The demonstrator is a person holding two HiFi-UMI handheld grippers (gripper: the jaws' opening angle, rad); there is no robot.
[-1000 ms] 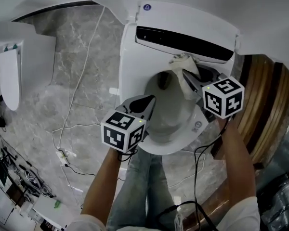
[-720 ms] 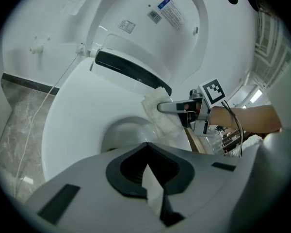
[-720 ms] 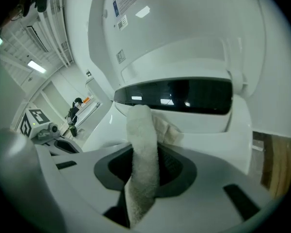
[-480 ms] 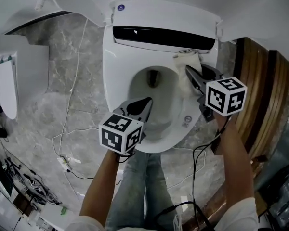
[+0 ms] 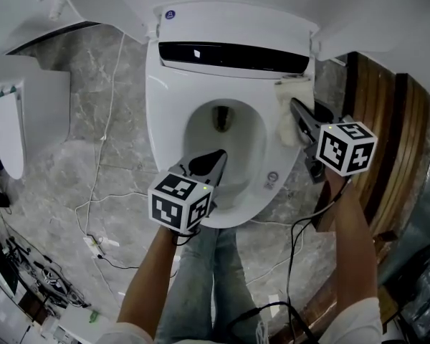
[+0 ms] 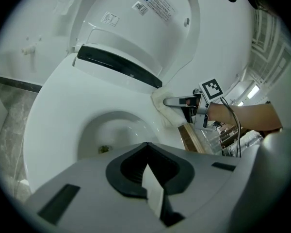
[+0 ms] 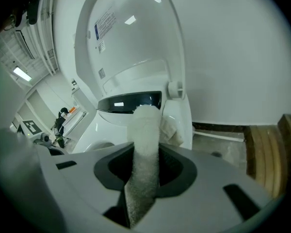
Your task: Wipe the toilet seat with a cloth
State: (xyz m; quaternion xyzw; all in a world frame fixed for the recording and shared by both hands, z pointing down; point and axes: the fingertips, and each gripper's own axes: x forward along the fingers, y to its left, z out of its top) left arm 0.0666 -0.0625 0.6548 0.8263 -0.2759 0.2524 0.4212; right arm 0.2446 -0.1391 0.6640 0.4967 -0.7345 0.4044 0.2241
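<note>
The white toilet seat (image 5: 161, 120) lies down and the lid (image 7: 131, 42) stands up behind it. My right gripper (image 5: 294, 106) is shut on a white cloth (image 5: 287, 124), which presses on the seat's right rear corner just below the black band (image 5: 229, 56). In the right gripper view the cloth (image 7: 145, 144) runs up between the jaws. My left gripper (image 5: 221, 154) is shut with nothing in it and hovers over the front of the bowl. The left gripper view shows the cloth (image 6: 162, 111) under the right gripper (image 6: 167, 101) on the far rim.
A white cable (image 5: 107, 120) trails over the grey marble floor left of the toilet. Another white fixture (image 5: 14, 120) stands at the far left. A wooden panel (image 5: 387, 135) borders the right side. The person's legs (image 5: 201, 278) are in front of the bowl.
The right gripper has carried the cloth outward, from the inner rim at the right rear to the seat's outer right edge. The left gripper has stayed over the bowl's front.
</note>
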